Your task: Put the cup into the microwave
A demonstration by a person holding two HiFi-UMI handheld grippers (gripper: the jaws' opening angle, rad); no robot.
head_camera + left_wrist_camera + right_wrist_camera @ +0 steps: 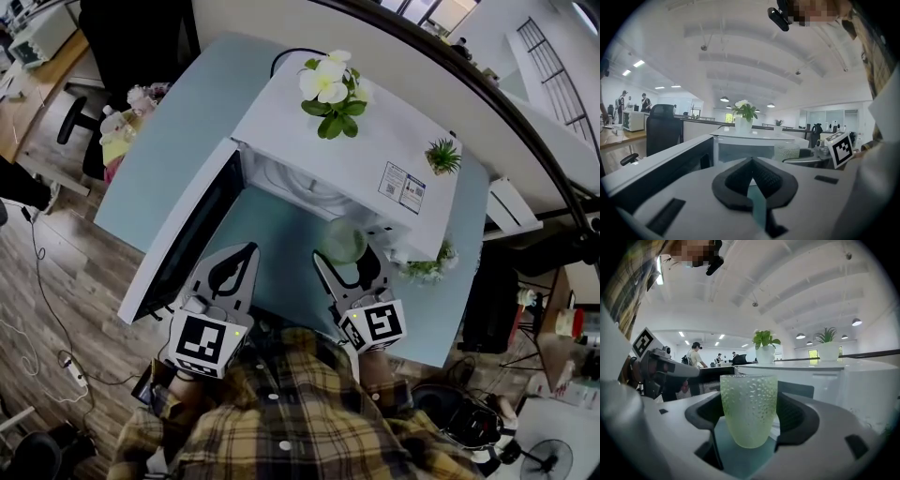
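Found the white microwave (356,150) on the blue table (187,141) with its door (187,244) swung wide open, cavity judged ready to load. Found the right gripper (749,420) clamped on the upright green dimpled cup (749,408) just before the opening, not yet inside, and the left gripper (751,161) with fingers together on nothing. Judged about halfway: remaining to carry in, set down, release.

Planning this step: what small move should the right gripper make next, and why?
Probably ease the right gripper forward, carrying the cup into the microwave: its door stands open, and the cup is clamped between the jaws just in front of the opening.
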